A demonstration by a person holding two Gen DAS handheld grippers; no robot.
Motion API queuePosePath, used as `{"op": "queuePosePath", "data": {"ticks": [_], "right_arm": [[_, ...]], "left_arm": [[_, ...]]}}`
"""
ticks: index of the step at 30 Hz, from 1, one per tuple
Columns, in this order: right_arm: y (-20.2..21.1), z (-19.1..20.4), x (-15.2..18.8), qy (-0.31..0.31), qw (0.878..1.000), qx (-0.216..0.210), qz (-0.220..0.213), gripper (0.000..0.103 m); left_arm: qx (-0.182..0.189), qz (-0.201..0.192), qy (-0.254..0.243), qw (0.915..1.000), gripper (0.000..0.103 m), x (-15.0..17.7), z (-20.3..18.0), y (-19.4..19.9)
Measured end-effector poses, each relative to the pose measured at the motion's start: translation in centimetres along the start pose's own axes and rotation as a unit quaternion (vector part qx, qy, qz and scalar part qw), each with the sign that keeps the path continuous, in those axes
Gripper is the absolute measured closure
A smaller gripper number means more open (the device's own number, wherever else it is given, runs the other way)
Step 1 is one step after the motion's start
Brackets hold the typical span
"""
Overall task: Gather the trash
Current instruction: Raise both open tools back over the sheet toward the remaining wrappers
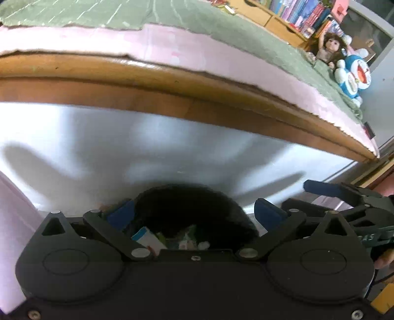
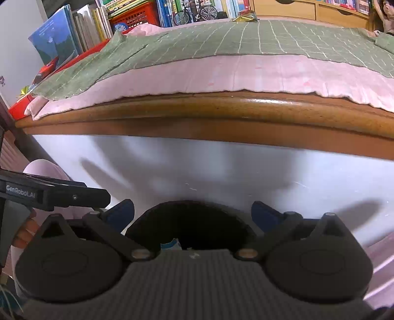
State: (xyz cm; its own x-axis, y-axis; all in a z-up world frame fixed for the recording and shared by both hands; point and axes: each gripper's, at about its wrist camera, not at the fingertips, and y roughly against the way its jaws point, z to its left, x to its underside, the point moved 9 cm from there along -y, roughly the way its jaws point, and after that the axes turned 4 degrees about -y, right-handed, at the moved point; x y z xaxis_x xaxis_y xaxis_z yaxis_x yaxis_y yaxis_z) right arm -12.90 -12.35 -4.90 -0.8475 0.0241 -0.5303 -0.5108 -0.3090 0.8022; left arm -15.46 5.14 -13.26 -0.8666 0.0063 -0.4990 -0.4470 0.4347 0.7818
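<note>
A black trash bin (image 1: 197,204) stands on the pale floor against the bed, right under both grippers. Inside it lie a blue-and-white carton (image 1: 147,237) and green wrappers (image 1: 189,236). My left gripper (image 1: 194,214) hangs over the bin's mouth, its blue fingers spread wide with nothing pressed between them. My right gripper (image 2: 192,209) hovers over the same bin (image 2: 192,221), open and empty; a blue-and-white scrap (image 2: 170,245) shows below it. A gold wrapper (image 2: 246,17) lies at the bed's far side.
The bed's wooden rail (image 2: 221,105) runs across just beyond the bin, under a pink sheet and a green checked blanket (image 2: 246,39). Bookshelves (image 2: 172,12) line the far side. A doll (image 1: 327,49) and a blue plush toy (image 1: 354,76) sit at the bed's right end.
</note>
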Motion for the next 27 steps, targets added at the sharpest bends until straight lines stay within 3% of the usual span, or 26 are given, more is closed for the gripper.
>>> {"op": "queuePosePath", "data": {"ticks": [3,8,15,27], "right_arm": [[0.2,0.0,0.0,0.005,1.0,-0.001,-0.001,0.0],[1.0,0.1,-0.4,0.017,1.0,0.002,-0.009,0.0],[2.7,-0.2,-1.4,0.027,0.999,0.011,-0.035,0.0],[6.1,0.1,-4.2,0.024,0.996,-0.001,-0.088,0.0]], "left_arm": [[0.006,-0.01,-0.008,0.9999,0.0,-0.5,-0.5,0.7],[-0.015,-0.047,-0.038,0.9981,0.0,-1.8,-1.1,2.2],[0.015,-0.076,-0.027,0.9966,0.0,-3.2,-2.6,5.1],[0.013,-0.112,-0.076,0.9907,0.0,-6.4,-4.9,8.1]]}}
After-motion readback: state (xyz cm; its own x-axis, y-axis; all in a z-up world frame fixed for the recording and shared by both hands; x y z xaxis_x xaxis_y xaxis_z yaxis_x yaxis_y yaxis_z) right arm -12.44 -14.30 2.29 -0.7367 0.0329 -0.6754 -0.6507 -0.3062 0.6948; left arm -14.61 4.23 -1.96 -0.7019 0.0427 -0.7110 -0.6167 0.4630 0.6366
